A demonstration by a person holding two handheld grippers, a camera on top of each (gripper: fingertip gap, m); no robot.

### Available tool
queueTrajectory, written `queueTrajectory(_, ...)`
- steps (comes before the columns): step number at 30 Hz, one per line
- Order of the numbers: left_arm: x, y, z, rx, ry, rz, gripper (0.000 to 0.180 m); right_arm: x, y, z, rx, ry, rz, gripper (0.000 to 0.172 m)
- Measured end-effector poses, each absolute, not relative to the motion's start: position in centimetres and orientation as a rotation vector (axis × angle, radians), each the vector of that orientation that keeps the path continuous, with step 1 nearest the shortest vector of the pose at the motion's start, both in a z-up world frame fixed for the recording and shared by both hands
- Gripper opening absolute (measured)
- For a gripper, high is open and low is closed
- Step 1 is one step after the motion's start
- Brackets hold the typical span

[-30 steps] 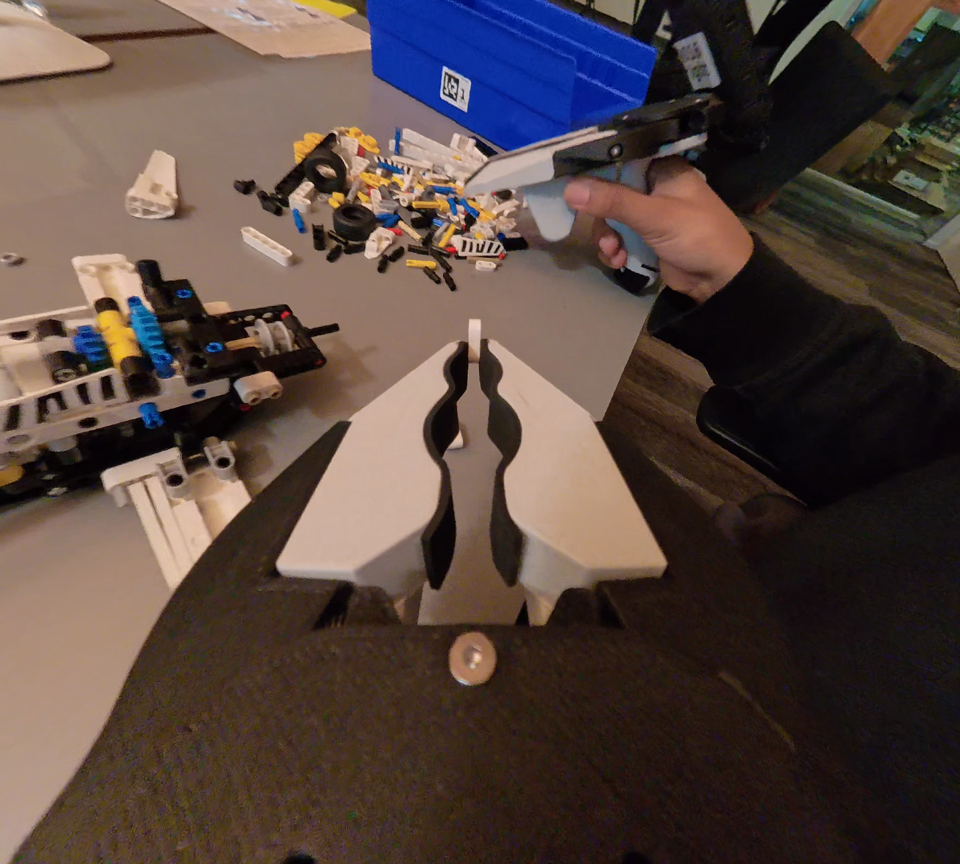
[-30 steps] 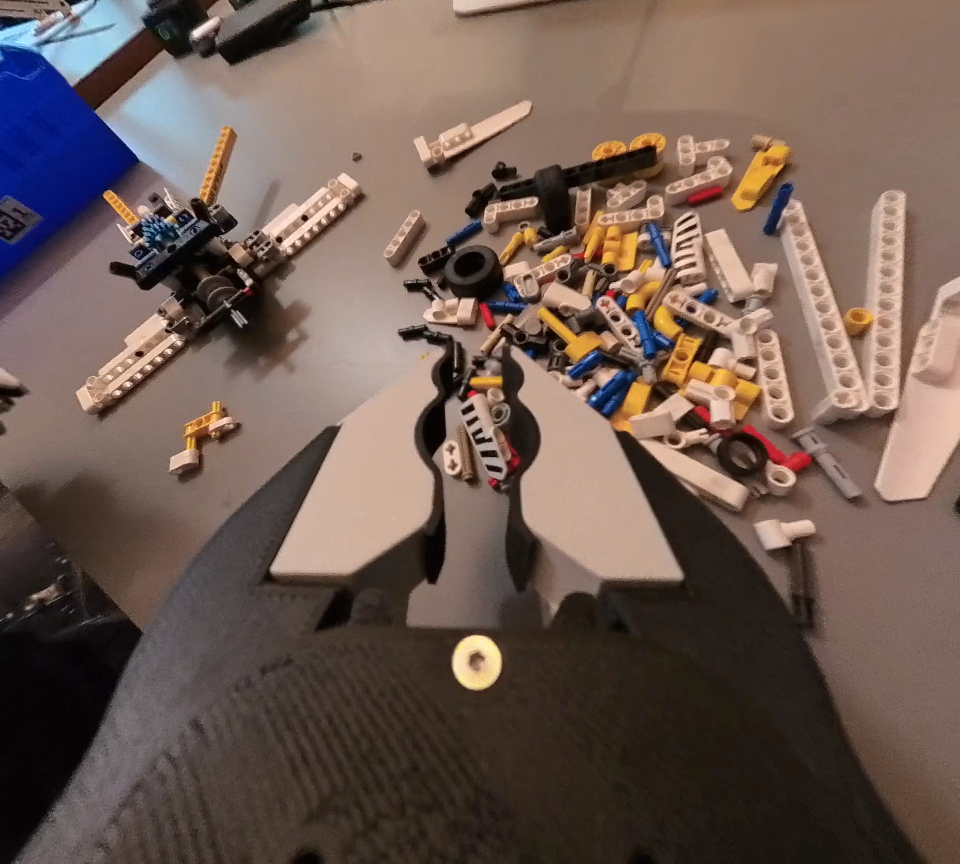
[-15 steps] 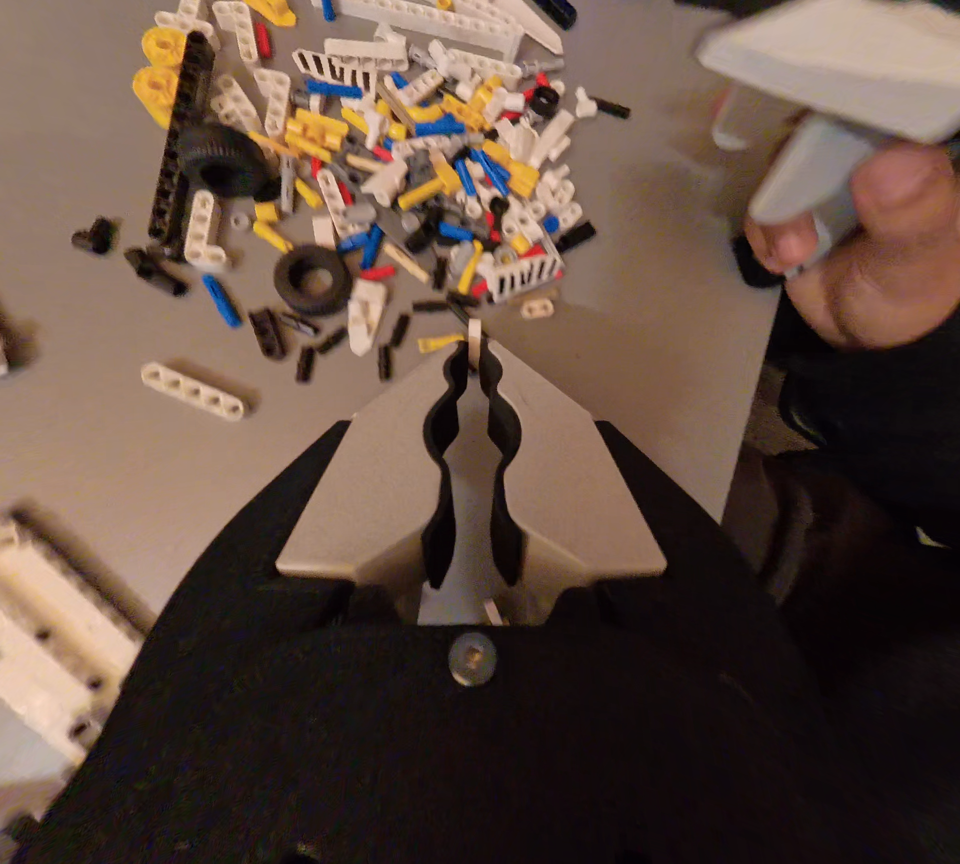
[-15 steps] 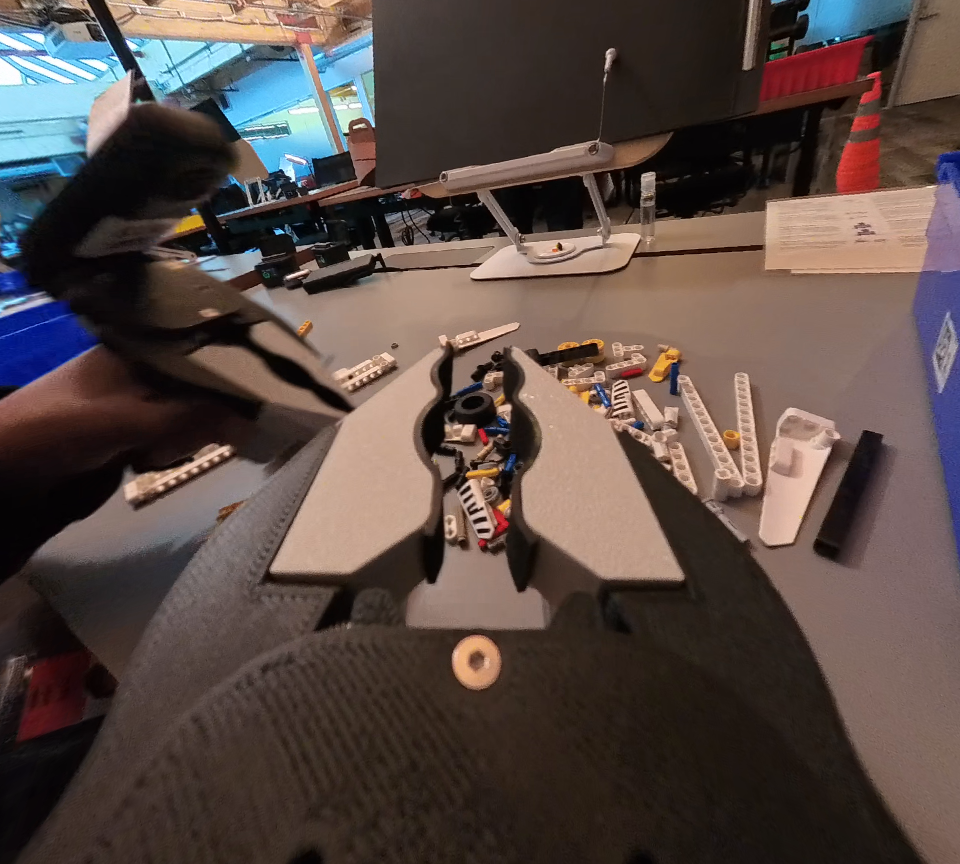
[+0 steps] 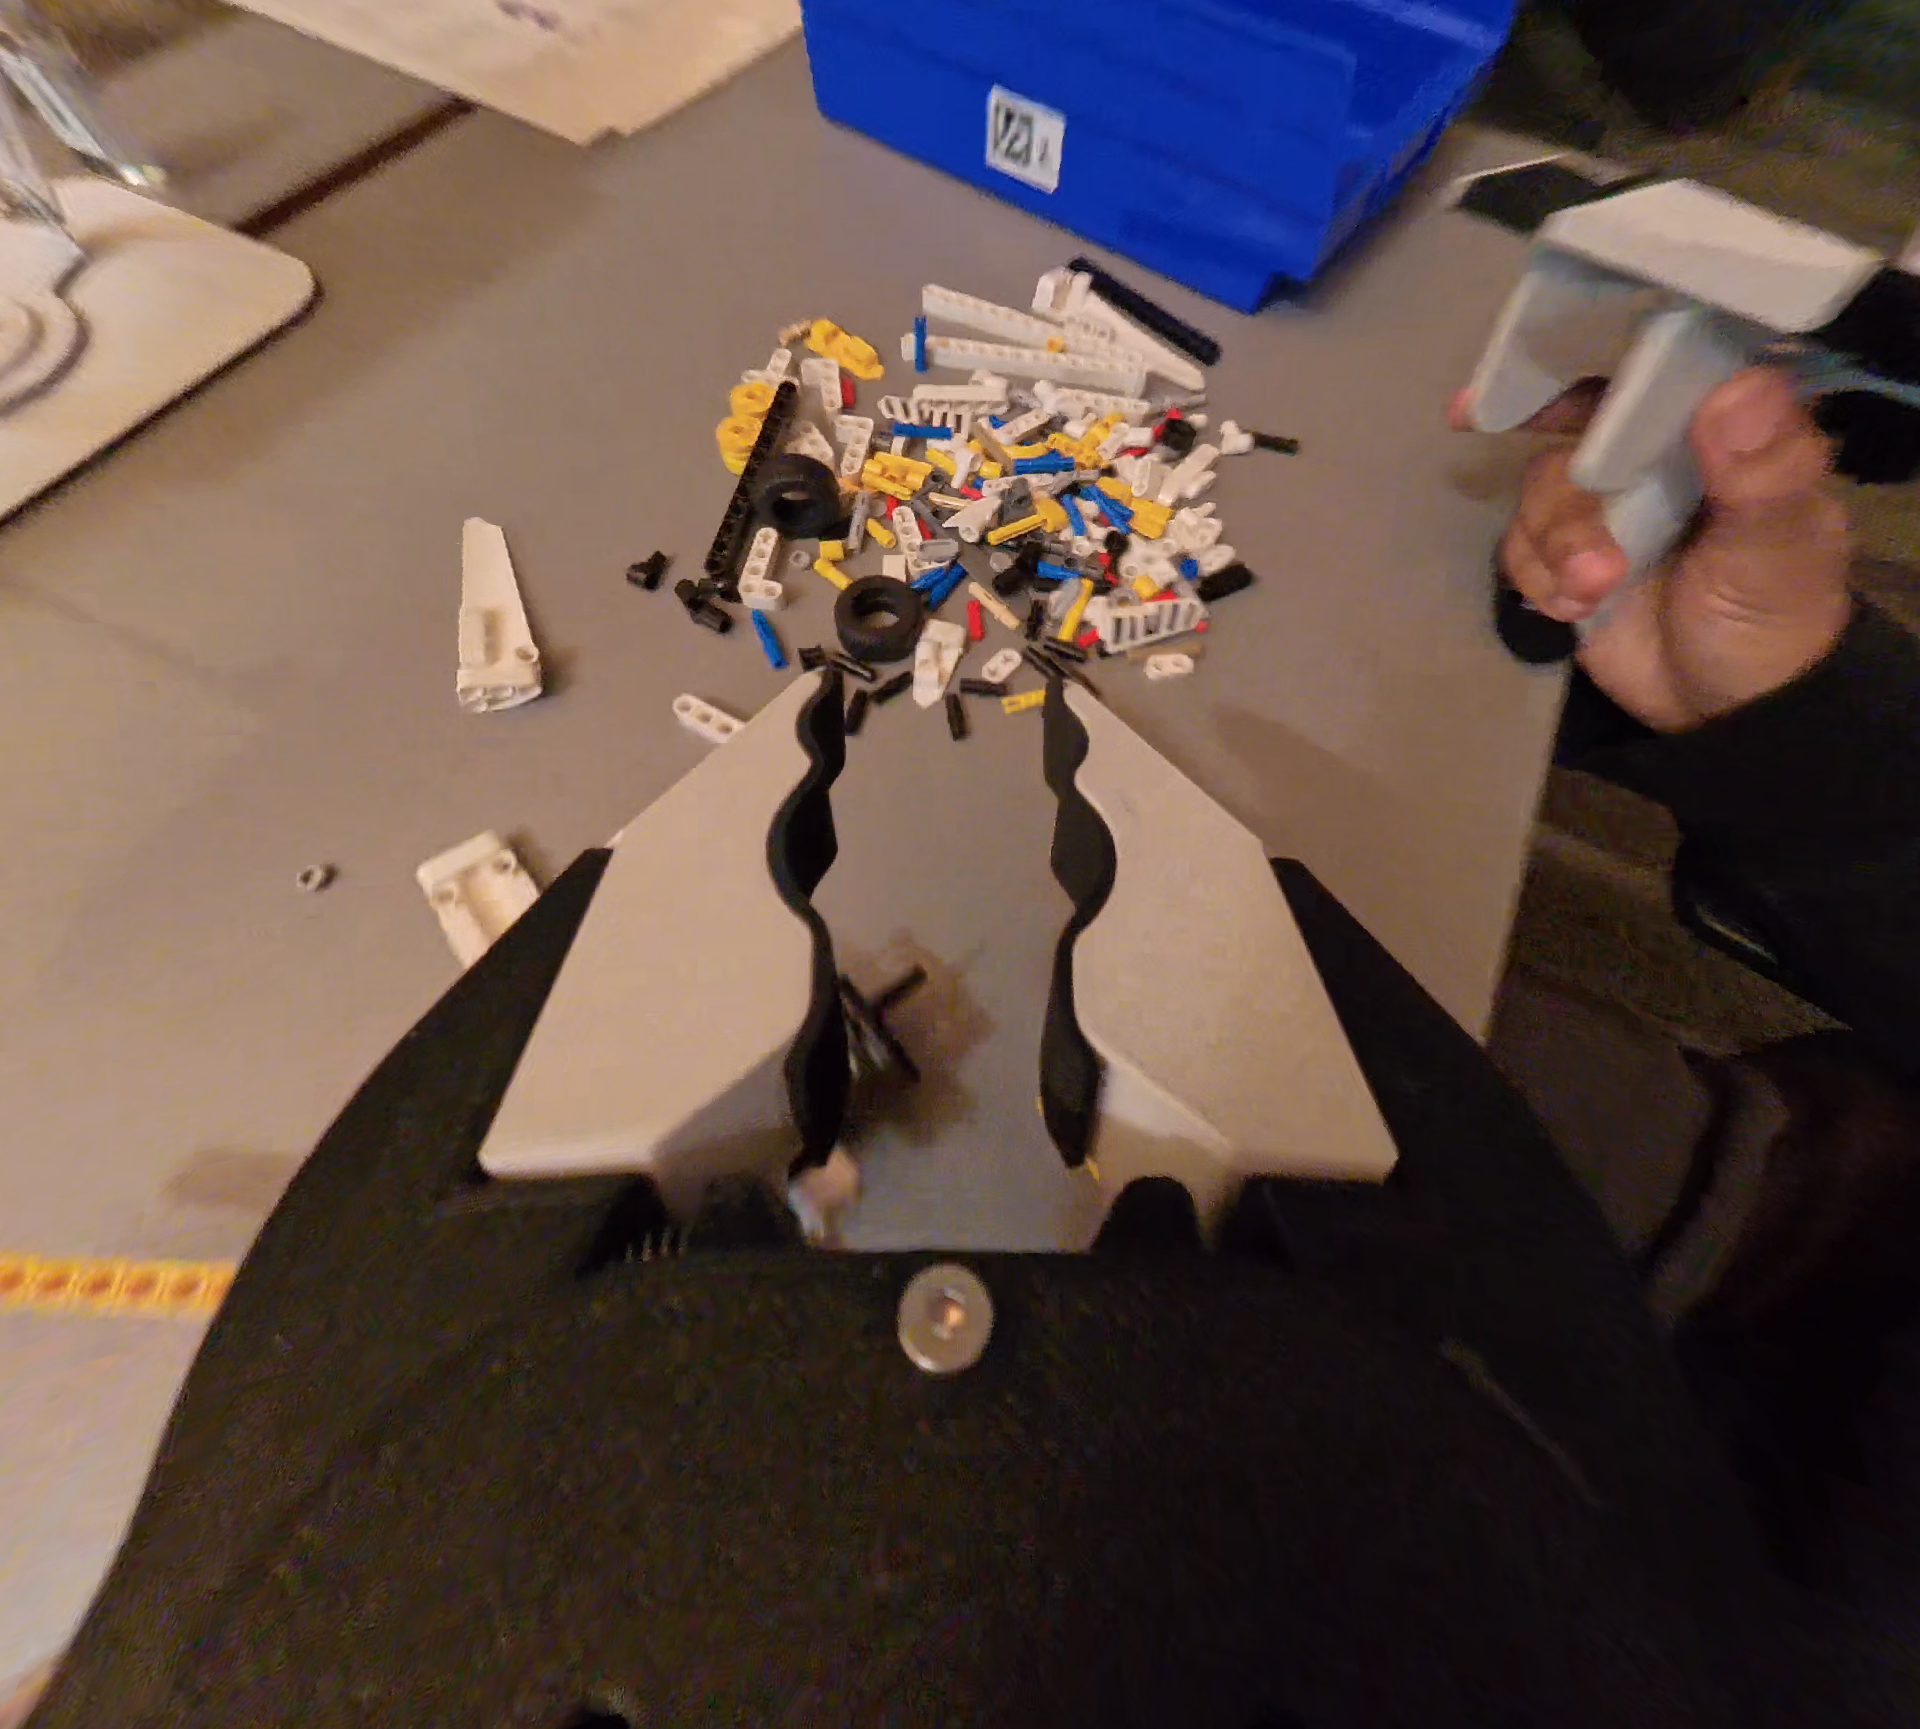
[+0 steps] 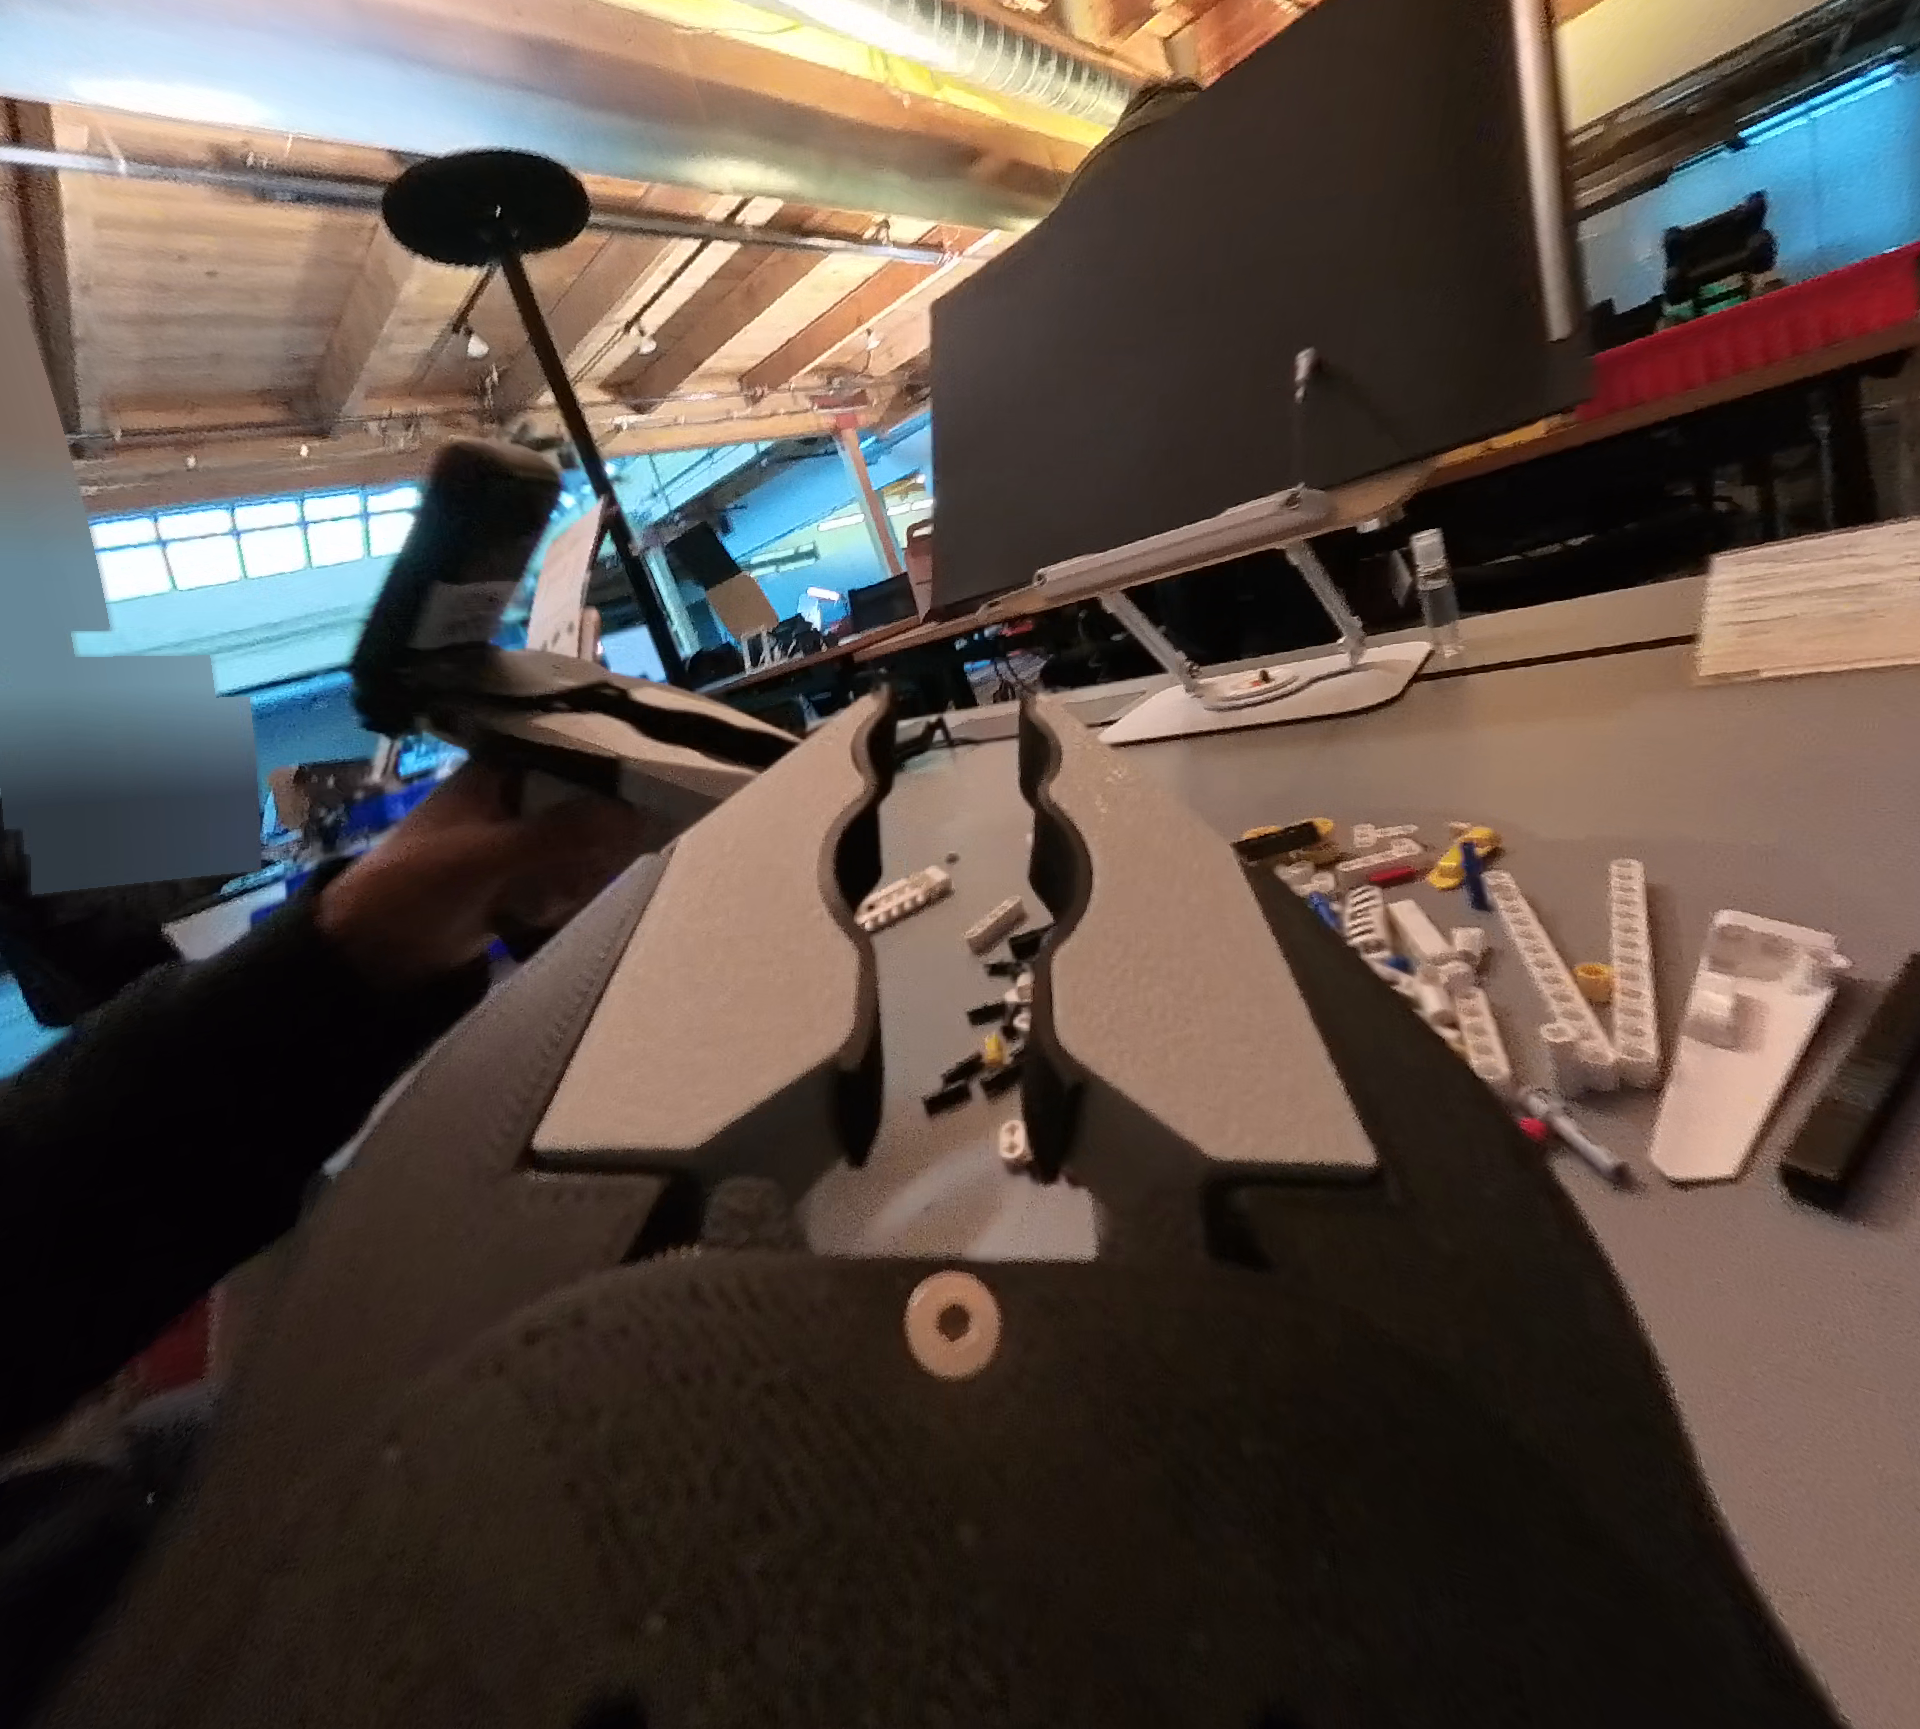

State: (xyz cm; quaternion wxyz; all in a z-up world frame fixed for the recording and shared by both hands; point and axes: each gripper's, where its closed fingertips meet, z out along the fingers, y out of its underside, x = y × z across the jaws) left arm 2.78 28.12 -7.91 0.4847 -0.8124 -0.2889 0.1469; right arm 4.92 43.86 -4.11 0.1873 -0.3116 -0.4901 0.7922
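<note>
Hovering over the grey surface (image 5: pixel 364 391), the left gripper (image 5: pixel 940 692) has its fingers (image 5: pixel 821 744) spread wide with only bare tabletop between them. Far left lies the pale base of a stand (image 5: pixel 135 329), and behind it sheets of paper (image 5: pixel 520 6) carry print too blurred to read. A white tapered panel (image 5: pixel 494 609) lies alone left of the fingers, and a short white beam (image 5: pixel 707 718) sits just beside the left fingertip. Just beyond the fingertips spreads a pile of small building pieces (image 5: pixel 997 495) in white, yellow, blue, red and black, with two black tyres (image 5: pixel 878 619) at its near edge; small black pins at that edge lie nearest the tips, not touched. Behind the pile stands a blue bin (image 5: pixel 1143 17) bearing a small white sticker (image 5: pixel 1023 136) with a black square code. At the right a hand (image 5: pixel 1704 567) grips the handle of the right gripper (image 6: pixel 956 713).

In the right wrist view its fingers (image 6: pixel 862 775) stand partly apart, raised above the surface with nothing between them; loose pieces lie below and to the right, and a dark monitor (image 6: pixel 1247 277) on a stand rises behind.
</note>
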Motion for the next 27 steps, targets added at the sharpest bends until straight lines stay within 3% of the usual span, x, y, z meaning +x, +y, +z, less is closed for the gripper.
queueTrajectory(4, 8.8, 24.2, -8.4, -1.888, -0.649, 0.313, 0.035, 5.4, 39.9, -5.5, -0.834, -1.618, 2.064, 0.038)
queueTrajectory(13, 15.6, 20.0, -11.5, -1.759, -0.786, 0.135, 0.034, 10.7, 26.9, -12.8, -0.784, -2.382, 1.72, 0.055)
queueTrajectory(27, 16.8, 20.4, -13.7, -1.735, -0.799, 0.078, 0.031, 11.0, 24.9, -17.4, -0.928, -2.443, 1.307, 0.038)
